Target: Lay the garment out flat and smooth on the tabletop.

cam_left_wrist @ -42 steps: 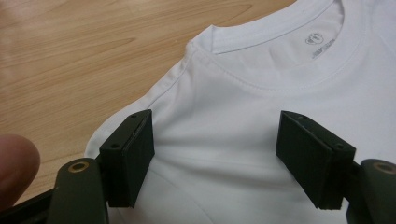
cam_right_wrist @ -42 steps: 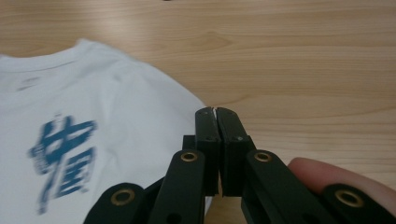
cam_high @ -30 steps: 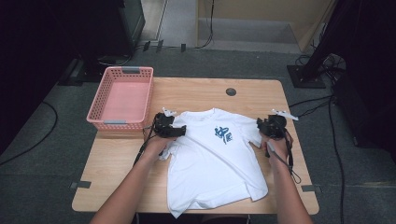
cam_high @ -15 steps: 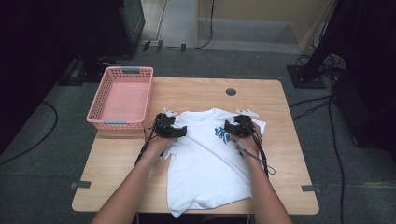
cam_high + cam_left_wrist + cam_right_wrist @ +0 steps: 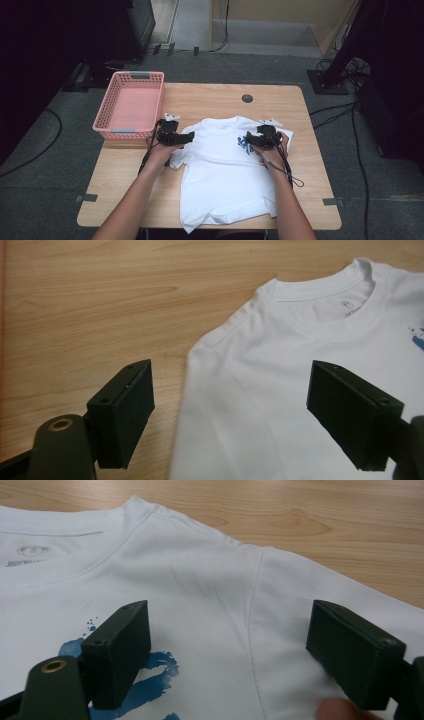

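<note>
The white T-shirt (image 5: 222,170) lay flat mid-tabletop (image 5: 210,100), collar toward the far edge, hem toward the person. Both grippers' fingers (image 5: 125,415) stood released, the right's having just opened, above its shoulders. Grey floor (image 5: 50,200) surrounded.

**Table surface and the items resting on it**

The table (image 5: 210,102) was a light wooden rectangle with a pale grain, seen from above, standing on a grey floor (image 5: 45,200). A round dark grommet (image 5: 247,98) sat near its far edge, right of centre. A white T-shirt (image 5: 225,175) lay flat on the near half, front side up, collar toward the far edge and hem reaching the near edge; a blue print (image 5: 244,143) marked its chest. The sleeve on the right side lay folded in over the body. A pink plastic basket (image 5: 131,105) with grey handle clips rested on the far left corner, partly overhanging the table's left edge, just beside the shirt's left sleeve.
</note>
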